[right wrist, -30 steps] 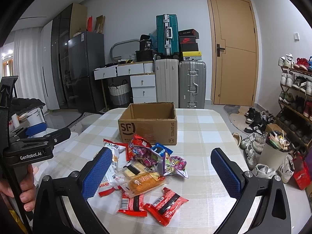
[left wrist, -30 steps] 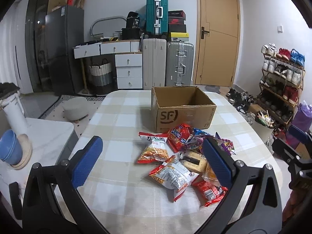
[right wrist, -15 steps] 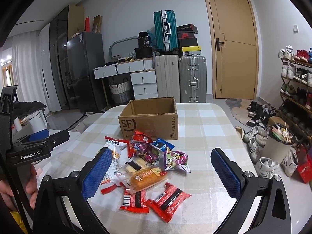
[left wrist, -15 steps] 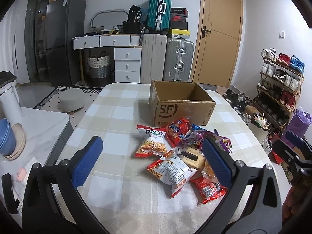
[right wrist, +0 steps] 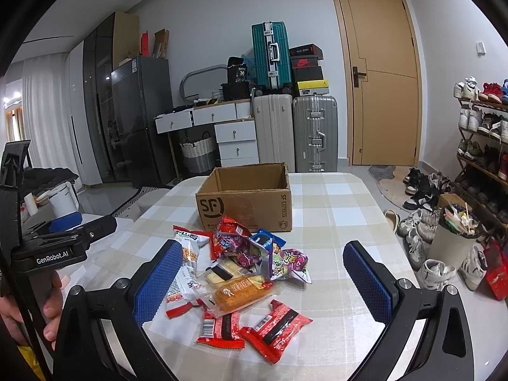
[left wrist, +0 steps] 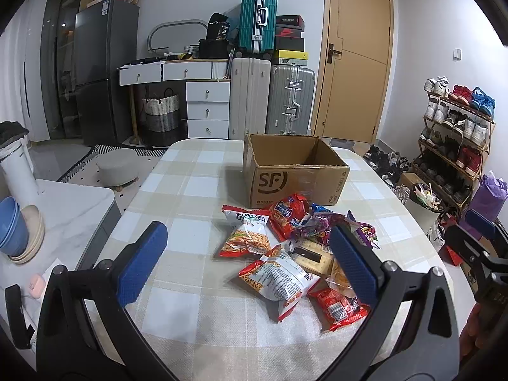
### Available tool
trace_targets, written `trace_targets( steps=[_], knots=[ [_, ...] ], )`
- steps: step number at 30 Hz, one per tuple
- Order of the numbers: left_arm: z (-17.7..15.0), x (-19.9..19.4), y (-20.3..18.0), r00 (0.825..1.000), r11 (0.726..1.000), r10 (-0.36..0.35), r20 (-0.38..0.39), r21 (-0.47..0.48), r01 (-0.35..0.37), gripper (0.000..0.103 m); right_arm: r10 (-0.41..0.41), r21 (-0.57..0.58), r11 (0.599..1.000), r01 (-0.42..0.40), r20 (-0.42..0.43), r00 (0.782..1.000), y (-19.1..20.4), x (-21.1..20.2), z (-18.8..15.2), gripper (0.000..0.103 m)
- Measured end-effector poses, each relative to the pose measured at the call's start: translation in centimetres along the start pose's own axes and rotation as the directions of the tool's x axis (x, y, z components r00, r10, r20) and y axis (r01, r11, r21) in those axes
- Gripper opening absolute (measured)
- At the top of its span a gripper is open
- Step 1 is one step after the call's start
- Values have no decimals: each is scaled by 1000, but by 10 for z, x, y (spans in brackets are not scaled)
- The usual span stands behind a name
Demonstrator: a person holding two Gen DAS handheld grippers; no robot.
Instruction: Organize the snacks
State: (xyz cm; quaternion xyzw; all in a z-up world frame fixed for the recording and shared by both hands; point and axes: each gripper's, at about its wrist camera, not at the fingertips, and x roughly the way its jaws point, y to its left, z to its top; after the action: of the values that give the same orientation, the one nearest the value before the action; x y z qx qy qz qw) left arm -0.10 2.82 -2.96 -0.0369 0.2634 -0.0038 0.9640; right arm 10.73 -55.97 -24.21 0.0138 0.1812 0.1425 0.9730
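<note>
Snacks (right wrist: 241, 273), a loose heap of crinkly foil and plastic packets in red, purple, white and orange, were recorded on the checked beige-and-white cloth of the table (left wrist: 177, 190), just in front of the open brown cardboard box (left wrist: 293, 173) marked "SF". Box interior was seen to be bare as far as the views allowed; no packet had been placed in it.

Left gripper (left wrist: 250, 260), black-framed with blue ribbed pads, was held above the near table edge with jaws spread wide and nothing between them. Right gripper (right wrist: 263, 277), of the same make, was likewise held released and empty over the heap.

Change noted against the preceding second: both views had been drawn lower and nearer, so that heap and box were shown larger, while the packets themselves were left undisturbed. The approach was judged to be under way, with no grasp yet made and the sorting effectively unstarted.

Nearest items to the right gripper: two red barcode-printed wrappers (right wrist: 273, 327) and a clear-wrapped orange bread roll (right wrist: 241, 292). A white-and-red noodle-snack bag (left wrist: 247, 235) lay at the heap's left.
</note>
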Motion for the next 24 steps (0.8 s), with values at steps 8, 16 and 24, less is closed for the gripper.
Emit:
trace_targets(
  steps=[8,16,24],
  knots=[
    [-1,0,-1,1000,1000,0,-1,-2,0,102,1,2,1000,-1,-1,1000,1,0,0,103],
    [-6,2,-1,1000,1000,-1,-17,0,1,102,2,2,1000,-2,-5,1000,1,0,-1,103],
    [-15,29,2,996,1000,-12,-93,-5,12,102,3,22,1000,-3,-17,1000,-6,8,-8,103]
  ],
)
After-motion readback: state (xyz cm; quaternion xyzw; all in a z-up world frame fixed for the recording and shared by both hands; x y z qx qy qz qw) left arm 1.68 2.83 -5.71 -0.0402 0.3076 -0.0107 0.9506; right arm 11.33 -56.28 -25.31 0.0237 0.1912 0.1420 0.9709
